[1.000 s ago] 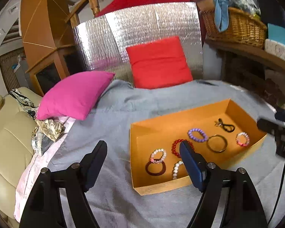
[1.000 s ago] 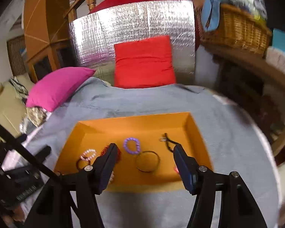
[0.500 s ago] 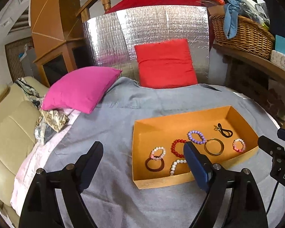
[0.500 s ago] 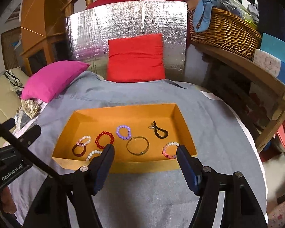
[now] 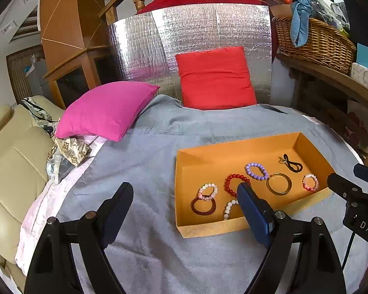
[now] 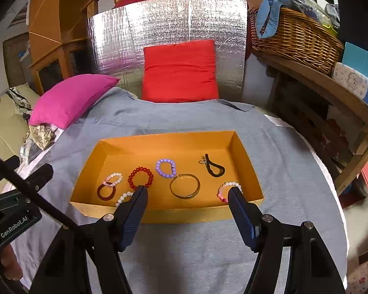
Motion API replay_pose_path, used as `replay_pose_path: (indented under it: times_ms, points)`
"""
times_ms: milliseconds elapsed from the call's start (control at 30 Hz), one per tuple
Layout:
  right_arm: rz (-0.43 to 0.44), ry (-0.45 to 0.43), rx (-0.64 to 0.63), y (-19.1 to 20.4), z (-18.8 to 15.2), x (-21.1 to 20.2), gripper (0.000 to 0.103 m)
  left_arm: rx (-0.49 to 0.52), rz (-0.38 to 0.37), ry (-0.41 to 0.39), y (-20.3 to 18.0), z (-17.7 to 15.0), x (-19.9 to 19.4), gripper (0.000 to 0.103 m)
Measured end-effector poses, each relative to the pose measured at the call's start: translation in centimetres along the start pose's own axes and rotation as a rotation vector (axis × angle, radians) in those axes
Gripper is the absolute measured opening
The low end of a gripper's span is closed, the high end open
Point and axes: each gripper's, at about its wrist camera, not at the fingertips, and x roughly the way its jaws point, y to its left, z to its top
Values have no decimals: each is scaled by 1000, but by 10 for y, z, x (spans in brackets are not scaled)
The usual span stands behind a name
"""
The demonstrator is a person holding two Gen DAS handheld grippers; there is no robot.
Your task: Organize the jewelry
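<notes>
An orange cardboard tray [image 6: 164,213] [image 5: 208,229] lies on a grey blanket. Inside it lie several bracelets: a red bead one [image 6: 140,177], a purple bead one [image 6: 166,168], a gold bangle [image 6: 184,189], a pink-and-white bead one [image 6: 227,191], a dark brown ring [image 6: 106,192], a pale pink bead one [image 6: 112,179], a white bead strand [image 6: 124,198] and a black looped cord [image 6: 214,166]. My right gripper [image 6: 186,192] stands open above the tray's near edge, holding nothing. My left gripper [image 5: 185,189] is open over the blanket by the tray's left side, also empty.
A magenta pillow [image 5: 105,110] and a red pillow [image 5: 216,78] lie at the back, against a silver foil panel [image 5: 191,31]. A wicker basket [image 6: 294,36] sits on a wooden shelf at right. A beige sofa [image 5: 9,166] lies at left.
Both views have steadied and pulled back slightly, so the whole tray shows. The left jaws stand a little wider than a second ago. The jewelry has not moved.
</notes>
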Motion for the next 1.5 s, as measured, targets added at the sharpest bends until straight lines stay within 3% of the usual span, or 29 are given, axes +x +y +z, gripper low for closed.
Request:
replay_pose_path:
  times_ms: [867, 1500]
  points:
    - [-16, 11, 33, -12, 1, -1, 72, -14, 37, 29, -1, 2, 3, 87]
    - [-21, 6, 36, -14, 1, -3, 72, -8, 20, 33, -3, 1, -1, 87]
